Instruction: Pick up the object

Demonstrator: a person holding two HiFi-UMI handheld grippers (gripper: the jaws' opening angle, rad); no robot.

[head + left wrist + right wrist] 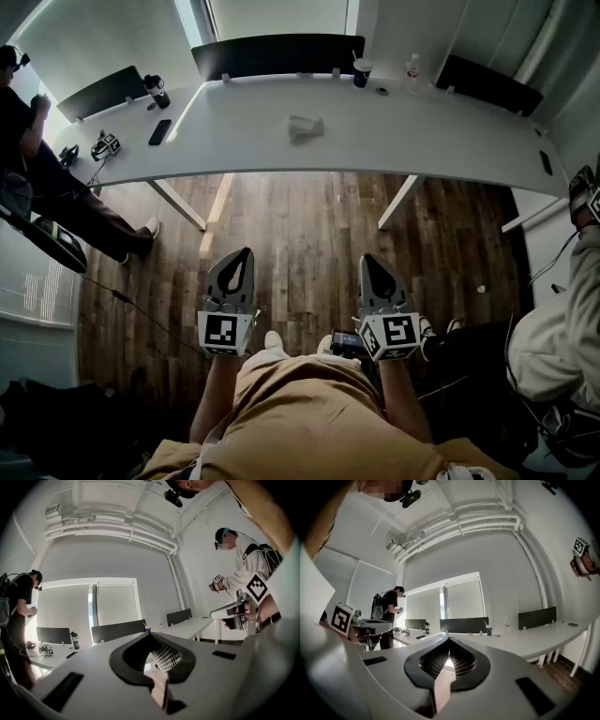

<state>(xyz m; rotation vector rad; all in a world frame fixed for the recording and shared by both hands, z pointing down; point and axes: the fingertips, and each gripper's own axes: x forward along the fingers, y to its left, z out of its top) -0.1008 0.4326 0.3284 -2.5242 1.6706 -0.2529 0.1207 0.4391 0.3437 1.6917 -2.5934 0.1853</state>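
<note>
Where the smooth white table [450,131] curves, a lumpy pale object [306,127] lies.

White surface [422,131], dark cup [362,71] and bottle [412,67] at its far edge, black phone [160,131] near its left end, wood floor [300,234] beneath

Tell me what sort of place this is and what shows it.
Probably an open-plan office or meeting room: a long white desk, dark partition screens standing along its far edge, and drawn roller blinds behind them.
</note>
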